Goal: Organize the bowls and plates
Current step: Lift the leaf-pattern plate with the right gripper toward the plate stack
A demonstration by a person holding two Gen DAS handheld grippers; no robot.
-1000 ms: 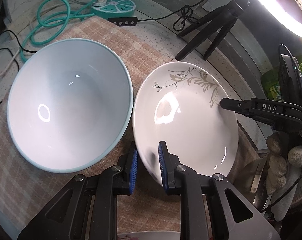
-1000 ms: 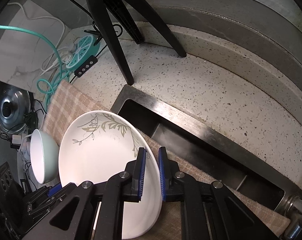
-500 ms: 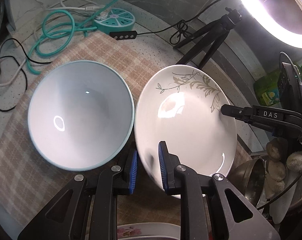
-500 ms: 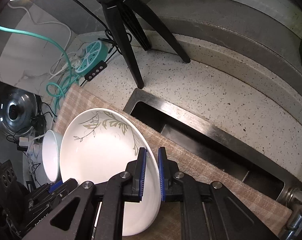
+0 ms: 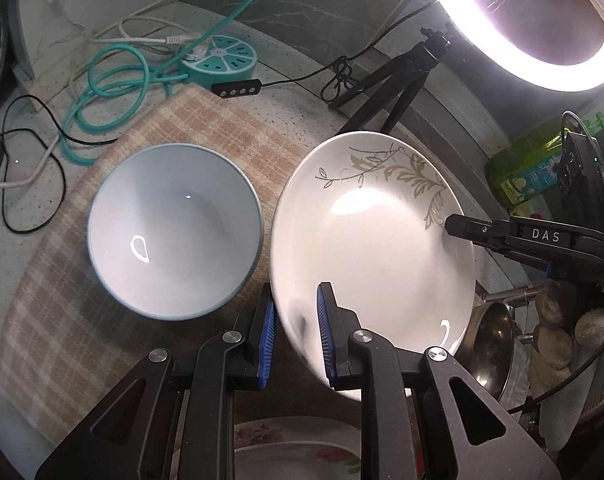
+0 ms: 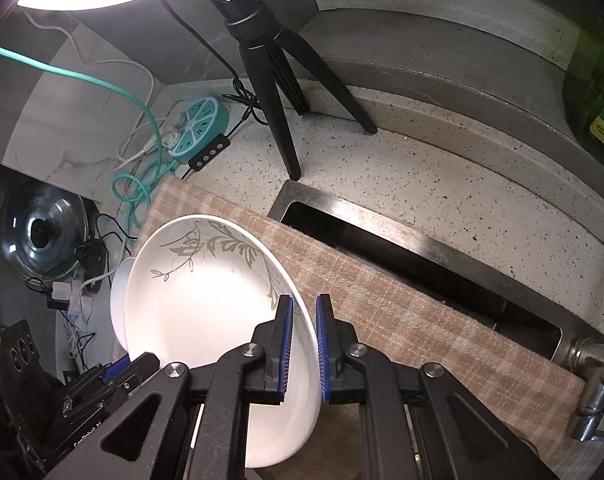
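A white plate with a grey leaf pattern point(image 5: 376, 240) is held in the air, tilted, by both grippers. My left gripper point(image 5: 296, 336) is shut on its near rim. My right gripper point(image 6: 302, 344) is shut on the opposite rim; its fingers point(image 5: 468, 229) show at the right of the left wrist view. The plate also shows in the right wrist view point(image 6: 206, 300). A light blue bowl point(image 5: 174, 228) sits upright on the checked cloth point(image 5: 54, 300), left of the plate and below it.
A floral plate point(image 5: 298, 452) lies under my left gripper. A steel bowl point(image 5: 496, 344) sits at the right. A tripod point(image 6: 274, 80) with a ring light point(image 5: 534, 40), a teal power strip point(image 5: 222, 60) with cables, a sink slot point(image 6: 414, 264), a faucet point(image 6: 590, 372) and a green bottle point(image 5: 530, 168) surround the cloth.
Both grippers have lifted the leaf-pattern plate higher above the cloth. The blue bowl stayed on the cloth and now looks smaller and farther below.
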